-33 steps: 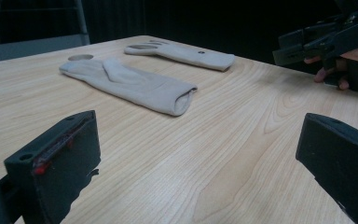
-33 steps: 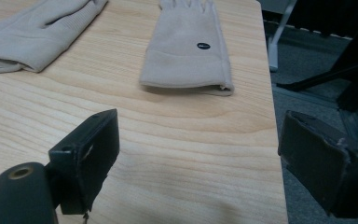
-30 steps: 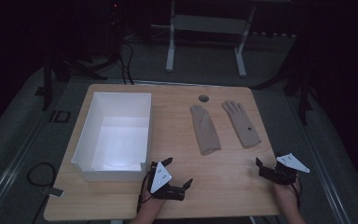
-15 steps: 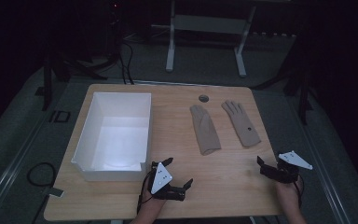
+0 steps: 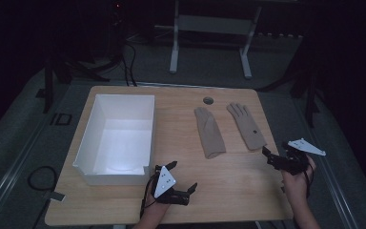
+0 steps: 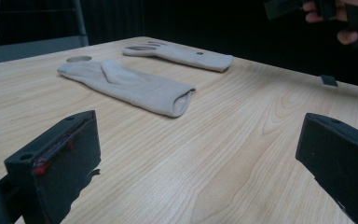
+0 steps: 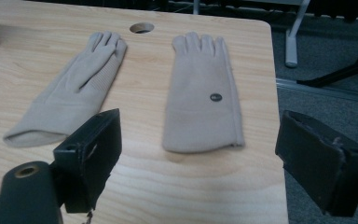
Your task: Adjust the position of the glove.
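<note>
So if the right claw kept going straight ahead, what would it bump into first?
Most likely the glove with the dark button. The right claw is open and aimed at that glove's cuff, with bare table between. Depth is hard to judge, so it might pass just above.

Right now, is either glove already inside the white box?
No. In the high view both beige gloves lie flat on the wooden table, to the right of the white box.

No text, number or brand can be read anywhere. The right-hand glove (image 7: 202, 103) bears a small dark round tag (image 7: 216, 97) with a pale mark on it, too small and blurred to make out.
</note>
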A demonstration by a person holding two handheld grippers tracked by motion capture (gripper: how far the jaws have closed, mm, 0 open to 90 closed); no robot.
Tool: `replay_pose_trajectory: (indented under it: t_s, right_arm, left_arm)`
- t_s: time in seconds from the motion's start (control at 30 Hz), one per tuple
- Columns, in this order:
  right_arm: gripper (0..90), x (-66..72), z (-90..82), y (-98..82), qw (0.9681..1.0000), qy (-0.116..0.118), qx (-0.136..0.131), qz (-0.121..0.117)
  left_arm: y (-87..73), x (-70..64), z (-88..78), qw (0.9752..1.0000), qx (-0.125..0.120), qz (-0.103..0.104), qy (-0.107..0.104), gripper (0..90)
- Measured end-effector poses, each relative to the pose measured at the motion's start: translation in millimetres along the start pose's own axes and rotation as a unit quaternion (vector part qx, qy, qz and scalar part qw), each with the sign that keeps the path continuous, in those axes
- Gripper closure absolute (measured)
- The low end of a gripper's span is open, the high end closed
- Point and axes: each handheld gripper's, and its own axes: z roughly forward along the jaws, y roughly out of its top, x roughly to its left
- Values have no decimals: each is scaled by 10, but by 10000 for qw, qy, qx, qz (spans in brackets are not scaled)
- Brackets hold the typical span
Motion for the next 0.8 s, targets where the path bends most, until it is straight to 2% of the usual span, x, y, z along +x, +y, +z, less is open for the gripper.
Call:
replay_pose_trajectory:
  t_s: [0.03,0.2,0.27,0.33,0.43,0.57,0.67,0.7,0.73,0.8]
  right_arm:
    - [132,23,4,50,10000,-28,-22,-37]
    - [113,110,14,231,9997,132,24,-195]
    - [135,130,44,303,9995,213,165,-158]
    - [167,138,79,372,9994,170,282,-41]
    - [185,165,140,462,9992,192,338,-42]
    - [157,268,197,573,9993,266,230,-87]
    - [142,302,246,618,9984,450,349,6]
    - [133,346,296,652,9977,523,437,-13]
    - [129,373,322,670,9977,500,457,-52]
    - [109,421,365,713,9970,625,450,-48]
  left_arm:
    - [0,-2,0,10000,-1,3,4,2]
    - [1,-4,1,10000,0,19,17,2]
    - [0,-1,1,10000,-3,-12,9,2]
    - [0,5,2,10000,-8,-34,7,2]
    - [0,0,1,10000,-3,-14,6,3]
    - [1,-3,1,10000,6,5,4,3]
    - [1,0,2,10000,1,-15,12,2]
    - [1,-1,2,10000,2,-3,13,2]
    - [1,-4,1,10000,4,7,12,2]
    - [1,-6,2,10000,5,19,8,2]
